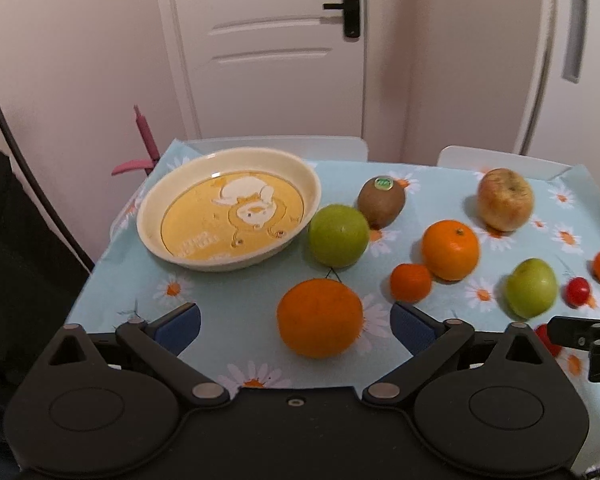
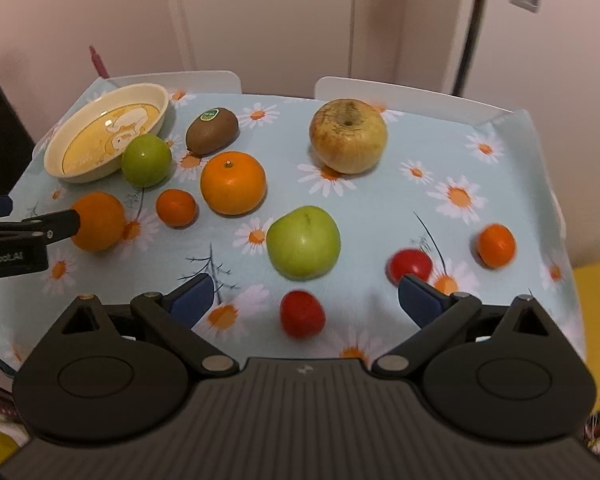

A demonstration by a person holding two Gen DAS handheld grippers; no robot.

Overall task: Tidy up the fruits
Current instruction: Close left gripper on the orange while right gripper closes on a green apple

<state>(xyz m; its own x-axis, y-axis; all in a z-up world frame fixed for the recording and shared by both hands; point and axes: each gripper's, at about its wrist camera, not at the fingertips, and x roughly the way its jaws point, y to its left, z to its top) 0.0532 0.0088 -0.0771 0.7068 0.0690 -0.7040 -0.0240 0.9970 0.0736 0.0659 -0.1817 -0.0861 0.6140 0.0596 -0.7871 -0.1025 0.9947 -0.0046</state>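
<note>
Now left tool point(image 1: 296, 326) spread wide, big orange point(image 1: 319, 317) btwn fingers, untouched. Right tool point(image 2: 305, 302) also released, over small red fruit point(image 2: 302, 314). Other fruit scattered on desk point(image 2: 500, 208); bowl point(image 1: 156, 208) at far left, nothing in it.

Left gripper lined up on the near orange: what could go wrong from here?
1. The left gripper is open, with the orange between its fingers but not clamped; a round fruit may squirt forward into the green apple.
2. That apple sits against the bowl, so carrying the orange over may bump it.
3. The right gripper hovers open near loose small red fruits that could roll off the tablecloth.
</note>
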